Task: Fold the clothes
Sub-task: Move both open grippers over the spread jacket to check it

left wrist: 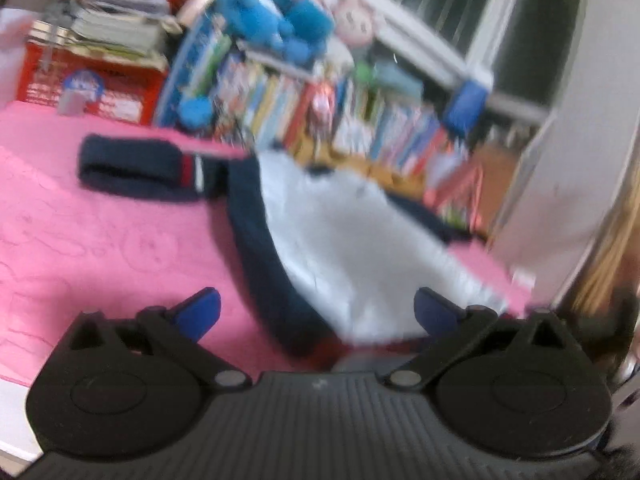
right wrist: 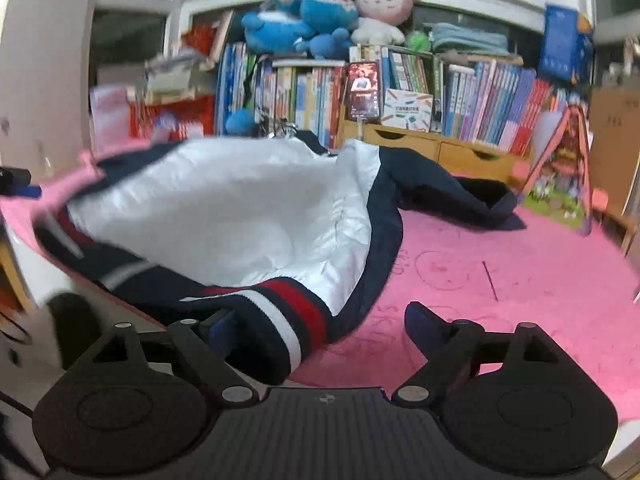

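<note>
A: any readable labels?
B: nope, too blurry. Jacket [right wrist: 248, 216] lies lining-up on the pink mat [right wrist: 500, 280]. My right gripper [right wrist: 320, 320] is spread wide, striped hem at nine o'clock.
A: left gripper [left wrist: 316, 312]?
B: fingers apart too, and only it shows the sleeve [left wrist: 136, 170] at eleven.

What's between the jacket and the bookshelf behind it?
In the right wrist view, nothing separates them: the jacket runs right up to the bookshelf, with its far edge lying against the wooden drawers under the books.
</note>
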Demonstrator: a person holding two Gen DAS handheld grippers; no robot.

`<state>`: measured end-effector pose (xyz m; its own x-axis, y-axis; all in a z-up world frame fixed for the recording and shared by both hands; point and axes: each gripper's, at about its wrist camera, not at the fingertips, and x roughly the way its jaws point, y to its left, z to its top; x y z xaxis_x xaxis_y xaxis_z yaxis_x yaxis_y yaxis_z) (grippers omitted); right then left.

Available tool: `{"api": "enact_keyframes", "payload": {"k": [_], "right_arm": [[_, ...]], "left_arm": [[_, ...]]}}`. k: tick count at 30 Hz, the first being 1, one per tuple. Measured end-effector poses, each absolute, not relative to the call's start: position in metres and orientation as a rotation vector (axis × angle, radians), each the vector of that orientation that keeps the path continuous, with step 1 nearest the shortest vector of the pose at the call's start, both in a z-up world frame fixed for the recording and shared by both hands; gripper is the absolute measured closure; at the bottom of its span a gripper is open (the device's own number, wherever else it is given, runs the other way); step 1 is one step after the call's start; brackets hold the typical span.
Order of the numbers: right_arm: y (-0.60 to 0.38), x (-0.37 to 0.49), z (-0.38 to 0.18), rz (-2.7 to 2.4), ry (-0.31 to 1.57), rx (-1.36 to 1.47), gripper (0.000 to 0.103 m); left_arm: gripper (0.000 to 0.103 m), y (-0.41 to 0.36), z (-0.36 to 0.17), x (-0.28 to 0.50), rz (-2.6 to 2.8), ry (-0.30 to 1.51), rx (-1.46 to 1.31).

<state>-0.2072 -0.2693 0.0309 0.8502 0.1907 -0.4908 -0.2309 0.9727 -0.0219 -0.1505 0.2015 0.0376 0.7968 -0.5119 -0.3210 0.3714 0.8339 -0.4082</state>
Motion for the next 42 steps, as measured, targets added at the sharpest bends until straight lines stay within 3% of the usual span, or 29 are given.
{"api": "enact_keyframes", "payload": {"k": [6, 9, 12, 14, 17, 22, 28, 35, 42], "right_arm": [[-0.302, -0.214, 0.069, 0.337, 0.407, 0.201, 0.013], [-0.286, -0.203, 0.08, 0.259, 0.346, 0.135, 0.01], [-0.239, -0.172, 0.066, 0.135, 0.322, 0.012, 0.019], [-0.205, -0.151, 0.049, 0.138, 0.343, 0.007, 0.033], [-0.159, -0.123, 0.023, 0.135, 0.367, 0.007, 0.04], [-0.13, -0.103, -0.01, 0.074, 0.39, 0.012, 0.041], [-0.17, -0.108, -0.026, -0.15, 0.386, -0.133, 0.047], [-0.25, -0.114, -0.023, -0.329, 0.433, 0.006, 0.035], [-0.284, -0.111, 0.012, -0.238, 0.443, 0.119, 0.035]], "left_arm": [[0.0, 0.171, 0.057, -0.114, -0.463, 0.369, -0.355], [0.0, 0.125, 0.05, -0.084, -0.425, 0.402, -0.274], [0.0, 0.08, 0.032, -0.059, -0.344, 0.443, -0.192], [0.0, 0.062, 0.017, -0.051, -0.28, 0.464, -0.136], [0.001, 0.045, -0.003, -0.044, -0.179, 0.498, -0.037], [0.0, 0.057, -0.019, -0.045, -0.063, 0.531, 0.043], [0.0, 0.06, -0.018, -0.044, -0.073, 0.548, 0.022], [0.0, 0.059, -0.017, -0.041, -0.067, 0.562, 0.02], [0.0, 0.047, 0.032, -0.015, -0.181, 0.582, -0.014]]}}
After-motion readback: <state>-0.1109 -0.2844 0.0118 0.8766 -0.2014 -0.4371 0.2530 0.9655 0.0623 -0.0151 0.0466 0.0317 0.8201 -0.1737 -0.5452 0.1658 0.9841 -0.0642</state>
